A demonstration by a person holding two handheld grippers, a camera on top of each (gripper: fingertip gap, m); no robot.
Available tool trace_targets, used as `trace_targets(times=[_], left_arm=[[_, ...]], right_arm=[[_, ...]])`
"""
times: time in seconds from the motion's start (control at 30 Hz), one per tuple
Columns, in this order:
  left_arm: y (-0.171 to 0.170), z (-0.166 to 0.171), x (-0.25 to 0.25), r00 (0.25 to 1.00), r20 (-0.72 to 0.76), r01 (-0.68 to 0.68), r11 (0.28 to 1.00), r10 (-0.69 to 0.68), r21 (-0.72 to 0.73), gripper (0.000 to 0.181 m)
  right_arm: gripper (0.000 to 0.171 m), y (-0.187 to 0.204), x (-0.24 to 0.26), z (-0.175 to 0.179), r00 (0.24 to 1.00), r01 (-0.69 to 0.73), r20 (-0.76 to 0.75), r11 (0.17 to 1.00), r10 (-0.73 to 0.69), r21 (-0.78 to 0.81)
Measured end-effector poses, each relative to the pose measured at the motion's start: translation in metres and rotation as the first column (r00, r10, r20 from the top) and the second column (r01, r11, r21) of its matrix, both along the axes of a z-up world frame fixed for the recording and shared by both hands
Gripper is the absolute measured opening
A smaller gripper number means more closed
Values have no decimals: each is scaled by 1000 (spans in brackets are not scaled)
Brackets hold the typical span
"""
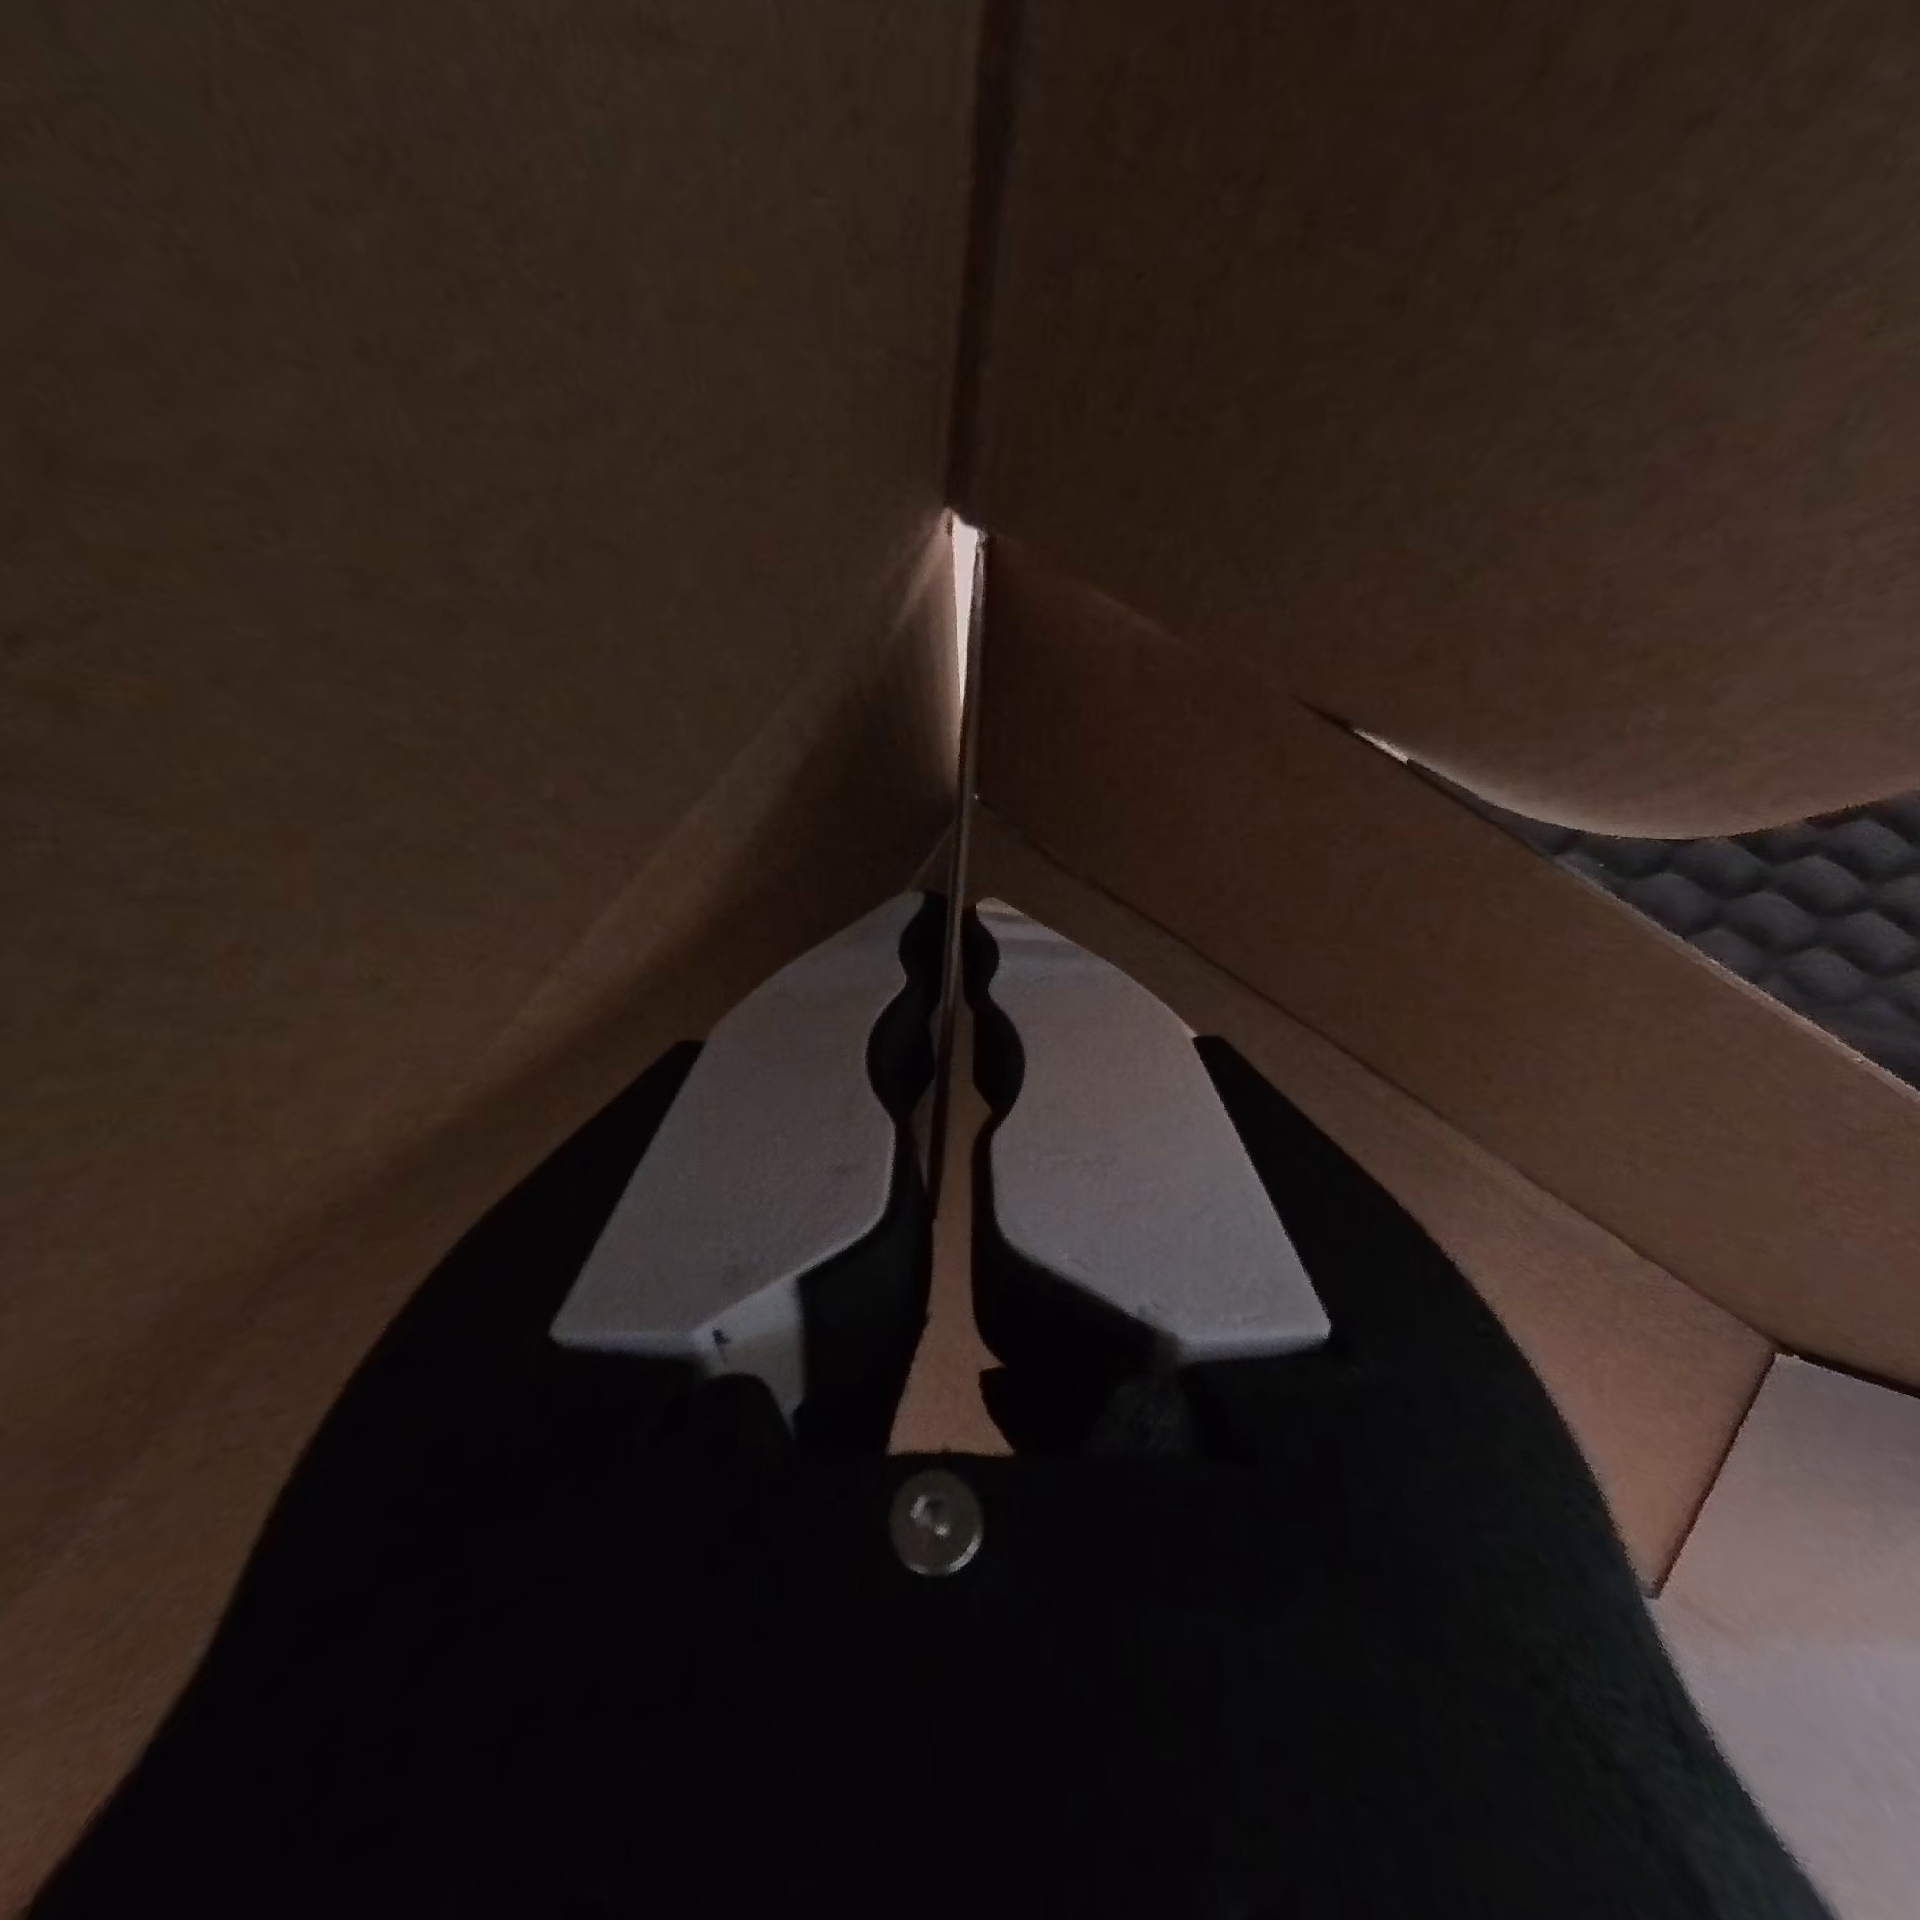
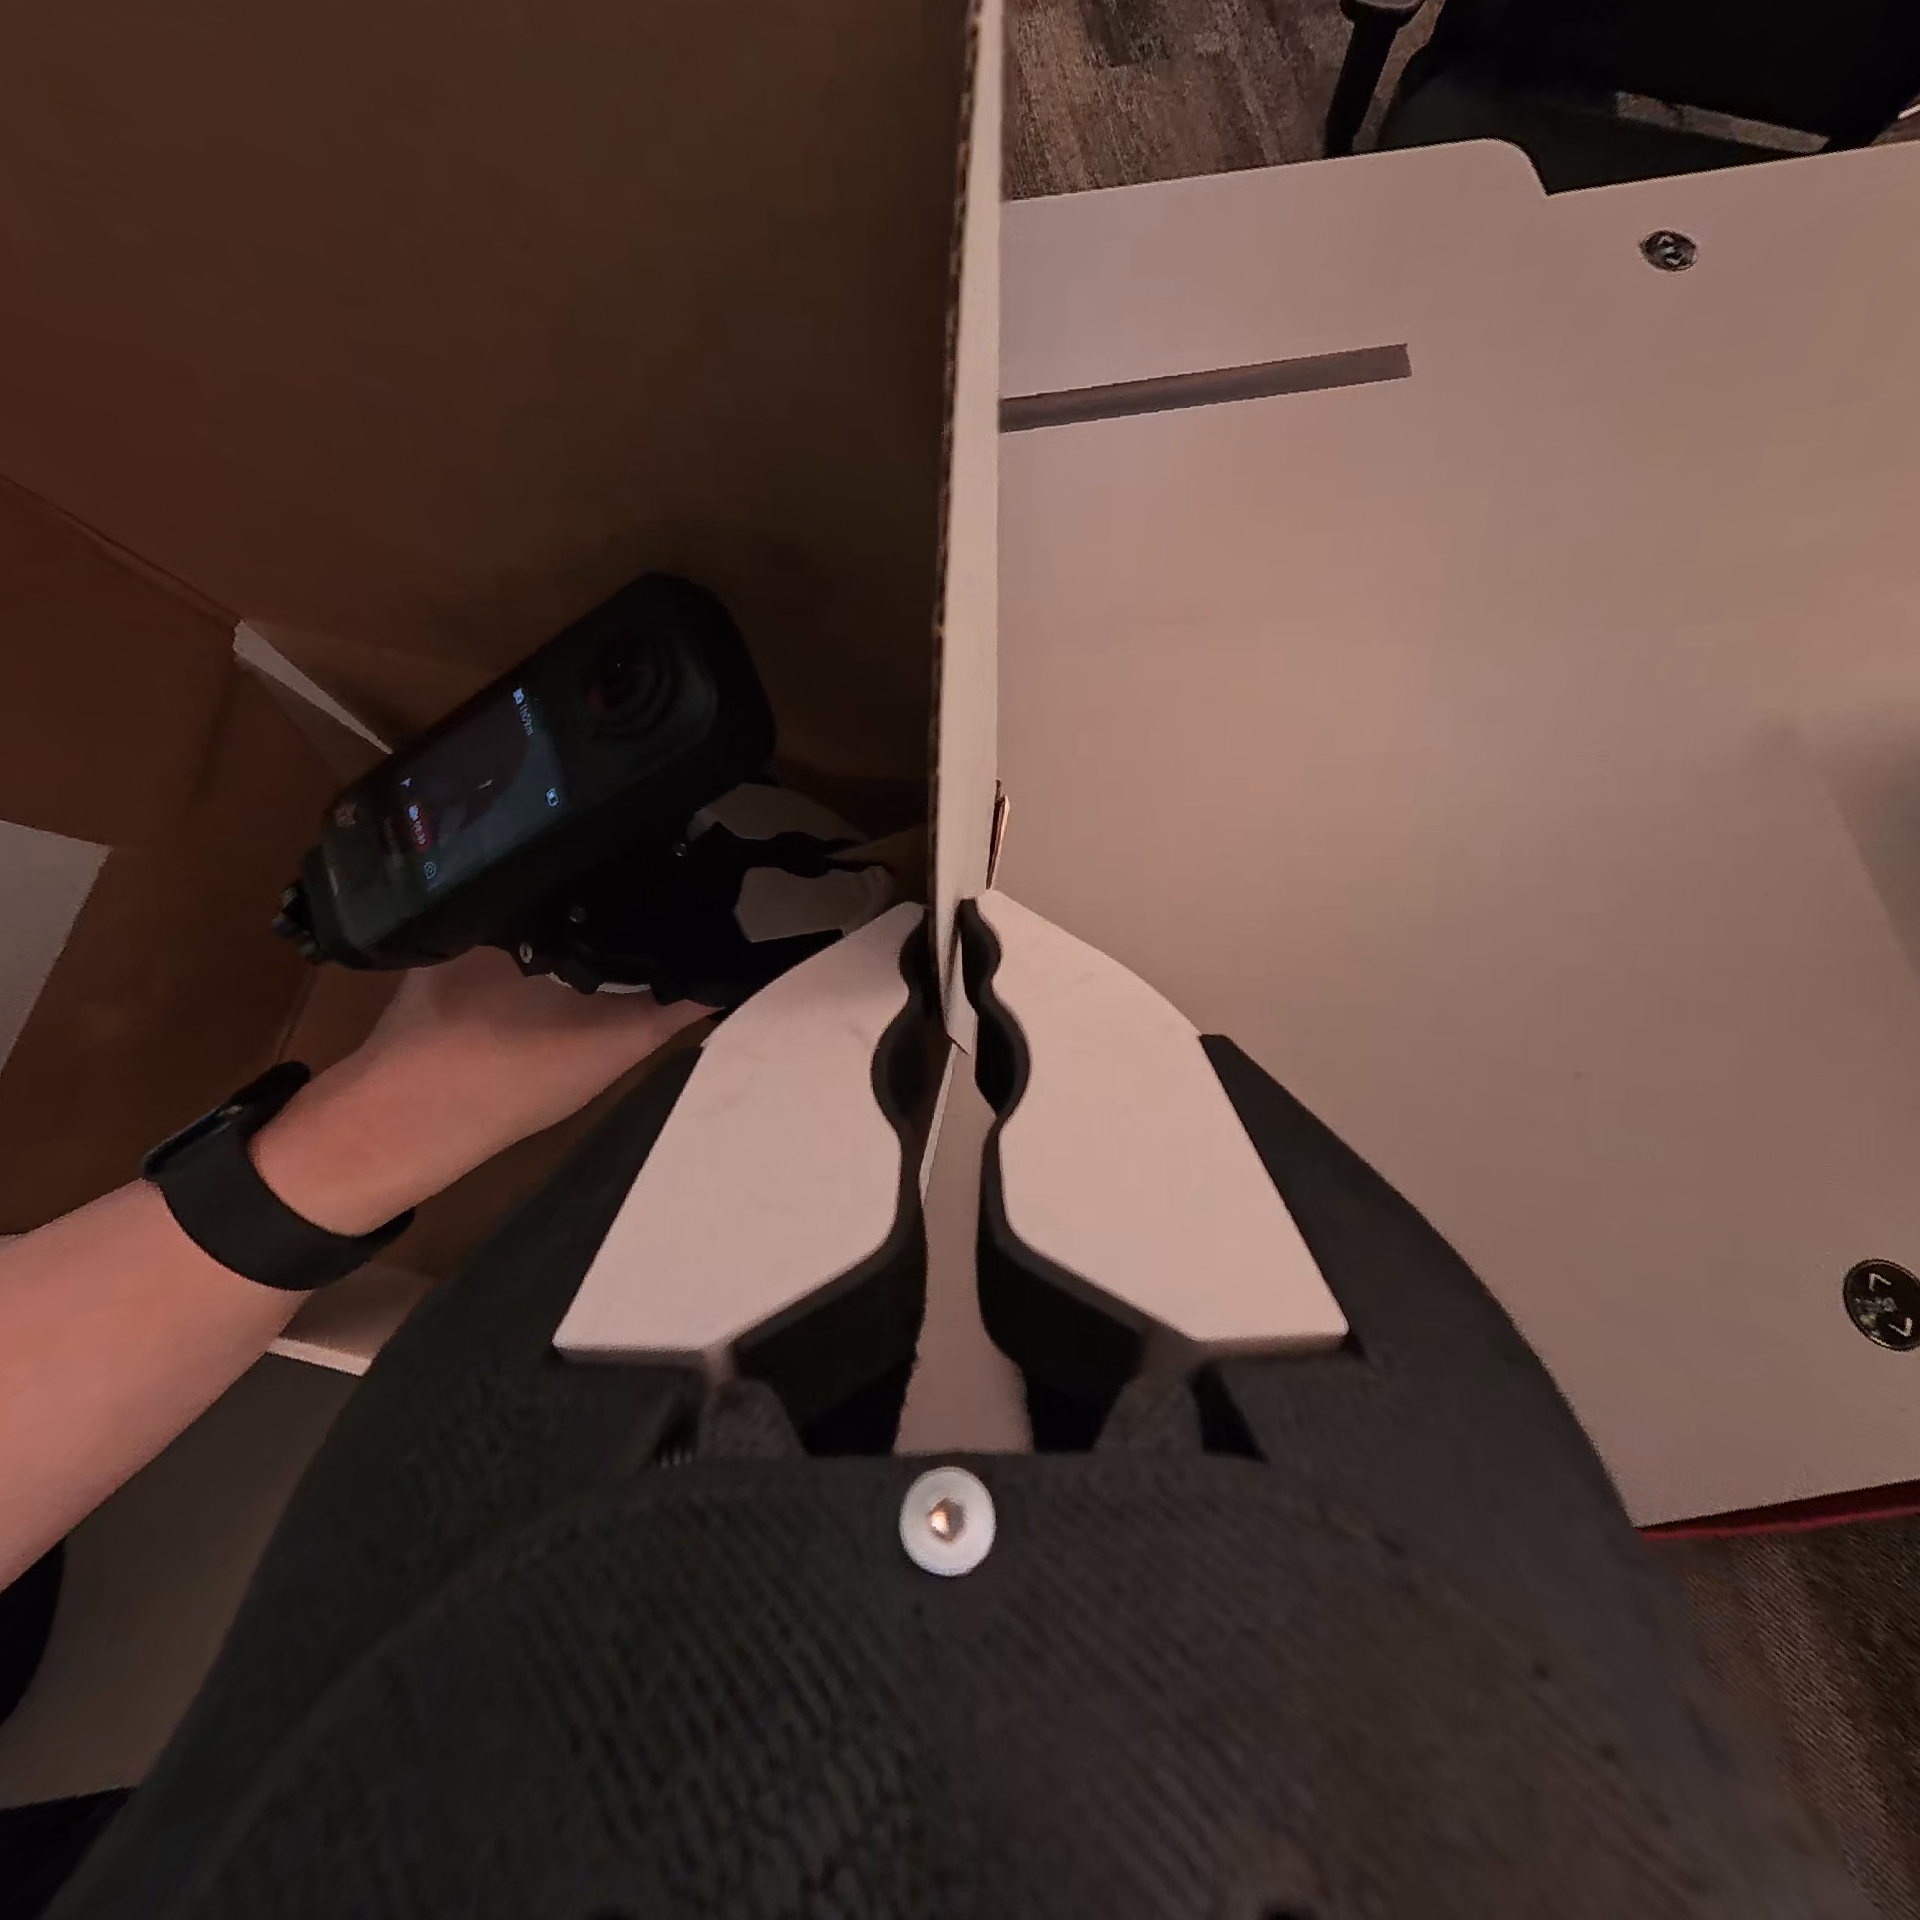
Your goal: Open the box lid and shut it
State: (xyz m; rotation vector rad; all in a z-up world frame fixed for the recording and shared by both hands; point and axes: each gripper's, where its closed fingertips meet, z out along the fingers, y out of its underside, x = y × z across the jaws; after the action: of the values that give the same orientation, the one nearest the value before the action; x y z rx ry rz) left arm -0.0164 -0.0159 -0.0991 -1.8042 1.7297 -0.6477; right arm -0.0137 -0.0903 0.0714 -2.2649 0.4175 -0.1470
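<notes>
Right gripper (image 2: 956, 977): pointed forward and down over the worktop (image 2: 1455, 831), its two fingers pinched on the thin edge of one cardboard flap (image 2: 971, 520), which stood on edge between them. The fingers (image 2: 790, 1132) were pale flat plates with wavy black inner pads, set in a black ribbed body with one silver screw at its centre.

Left gripper (image 1: 948, 997): pushed into the box (image 1: 416, 520), its two fingers likewise clamped on a thin cardboard edge (image 1: 961, 831) seen end on. From the right wrist view the left gripper (image 2: 831, 883) lay low beside the same flap, on its inner side, carrying one black camera (image 2: 540, 769) with a lit screen. The hand (image 2: 499, 1049) holding it reached in from the left, wrist bent, with one black band (image 2: 255, 1195) around the wrist.

Box: one, plain brown corrugated cardboard, matte, lid flaps raised and open; it sat at the left part of the worktop. A strip of light showed at one inner corner seam (image 1: 961, 582). A dark, bumpy, honeycomb-patterned surface (image 1: 1766, 894) showed past the box's edge.

Worktop: one, pale, smooth, with a notched far right corner, one dark slot (image 2: 1205, 390) and two round fittings (image 2: 1668, 249).
</notes>
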Motion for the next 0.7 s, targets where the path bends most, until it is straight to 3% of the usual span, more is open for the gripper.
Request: trace_targets(times=[0.37,0.7], left_arm=[[1,-1,-1,1000,-3,0,1000,0,-8,1],[-1,-1,0,1000,-11,2,1000,-2,-6,1]], right_arm=[[7,6,-2,1,997,-22,-66,997,27,74],[11,9,1,-9,999,-46,-10,996,47,75]])
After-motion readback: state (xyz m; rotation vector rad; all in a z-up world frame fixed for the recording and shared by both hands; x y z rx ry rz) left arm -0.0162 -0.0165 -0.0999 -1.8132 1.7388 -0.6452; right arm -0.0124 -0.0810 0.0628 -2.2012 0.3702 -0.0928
